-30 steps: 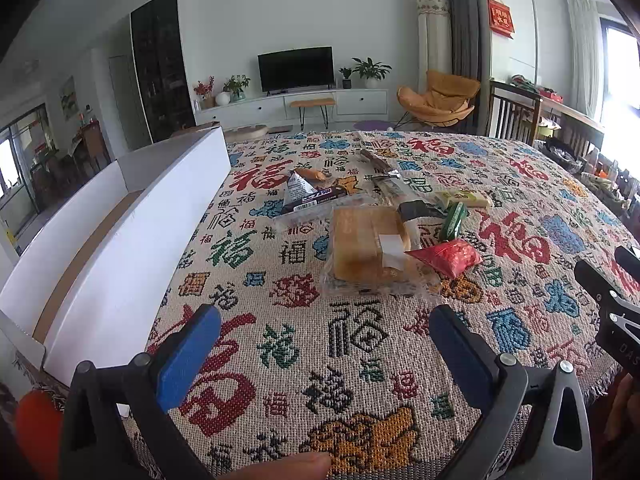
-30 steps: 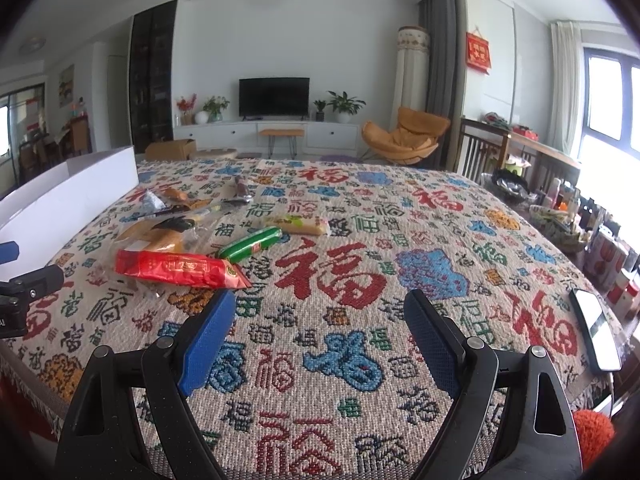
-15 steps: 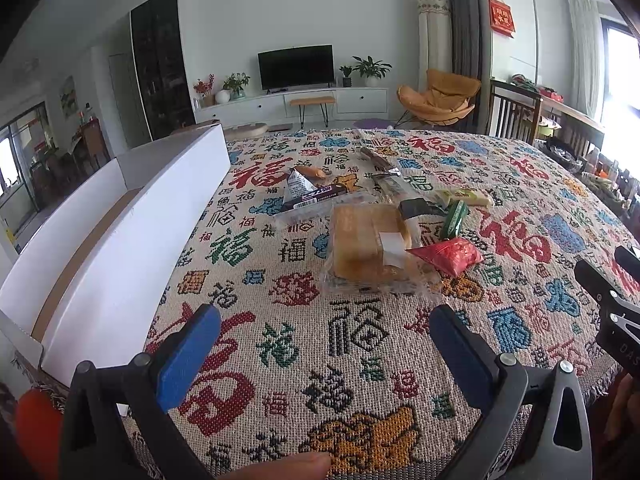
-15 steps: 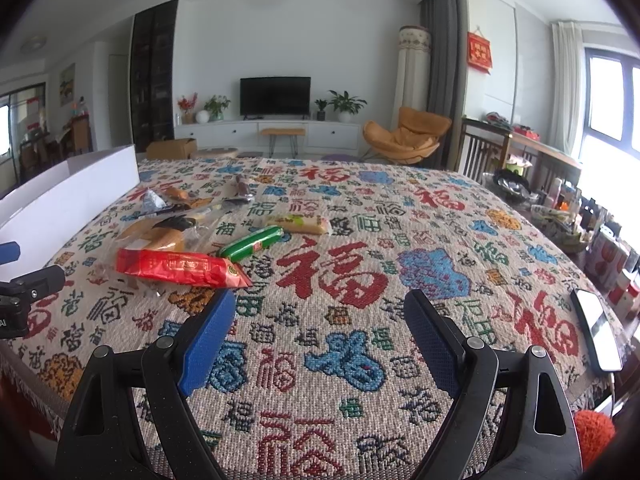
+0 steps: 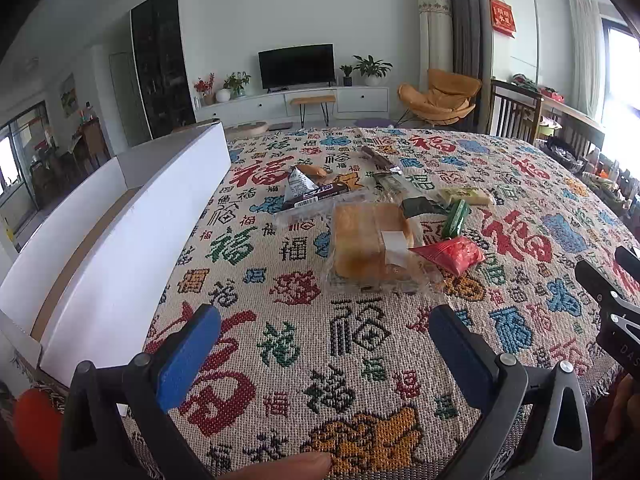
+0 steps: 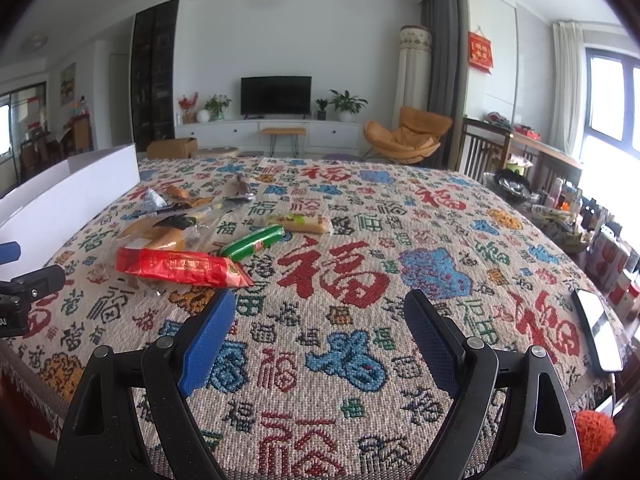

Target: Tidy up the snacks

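- The left wrist view alone showed the inside of the white box (image 5: 120, 240) at the worktop's left edge, with a brown strip between its two long walls; the right wrist view showed only its outer wall.
- The right wrist view alone showed a phone (image 6: 598, 330) lying near the right edge of the patterned cloth (image 6: 340, 320).
- The snacks lay in one loose cluster on the cloth, just right of the box and ahead of both tools: one bagged bread loaf (image 5: 370, 244), one red packet (image 5: 450, 255) touching the loaf's right side, one green stick pack (image 5: 455, 219), one pale yellow pack (image 5: 466, 195) and one dark-labelled clear tray (image 5: 320, 200). Several smaller wrapped pieces lay beyond; their count could not be told.
- Two tools were in view. The left hand-held gripper (image 5: 326, 354) and the right hand-held gripper (image 6: 320, 338) each hung over bare cloth with jaws spread wide and nothing between the blue pads.
- Against the frames of a second before, nothing had moved: snacks, box and both tools sat as they had.
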`<action>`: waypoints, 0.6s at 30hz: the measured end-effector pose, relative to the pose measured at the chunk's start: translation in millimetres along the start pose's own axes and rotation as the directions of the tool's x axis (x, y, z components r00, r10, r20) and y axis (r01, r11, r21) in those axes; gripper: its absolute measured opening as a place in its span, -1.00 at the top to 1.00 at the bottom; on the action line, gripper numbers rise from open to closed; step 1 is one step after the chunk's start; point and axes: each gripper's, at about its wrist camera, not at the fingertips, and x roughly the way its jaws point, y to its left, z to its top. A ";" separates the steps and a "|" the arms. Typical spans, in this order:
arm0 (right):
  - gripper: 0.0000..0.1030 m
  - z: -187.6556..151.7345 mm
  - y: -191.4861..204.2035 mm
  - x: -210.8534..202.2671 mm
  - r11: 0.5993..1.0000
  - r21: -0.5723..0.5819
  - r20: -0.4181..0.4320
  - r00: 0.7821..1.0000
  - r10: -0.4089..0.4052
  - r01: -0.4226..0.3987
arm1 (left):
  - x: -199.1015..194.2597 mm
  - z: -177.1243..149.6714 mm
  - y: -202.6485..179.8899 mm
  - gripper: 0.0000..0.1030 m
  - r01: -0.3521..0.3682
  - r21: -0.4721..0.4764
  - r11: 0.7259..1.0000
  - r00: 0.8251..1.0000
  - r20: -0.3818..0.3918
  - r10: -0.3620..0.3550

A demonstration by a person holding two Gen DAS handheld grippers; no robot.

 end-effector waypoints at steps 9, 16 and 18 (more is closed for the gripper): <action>-0.72 -1.3 0.4 1.7 1.000 -0.001 -0.003 1.000 0.002 -0.002 | 2.4 -1.3 1.5 -1.00 0.000 -0.004 1.000 1.000 -0.008 0.000; -0.72 -3.8 0.3 5.6 1.000 -0.005 -0.014 1.000 0.006 -0.006 | 6.1 -0.7 3.1 -1.00 0.001 -0.006 1.000 1.000 -0.018 -0.001; -0.72 -4.5 0.4 6.7 1.000 -0.006 -0.018 1.000 0.007 -0.007 | 6.6 -1.0 3.1 -1.00 0.001 -0.007 1.000 1.000 -0.021 -0.002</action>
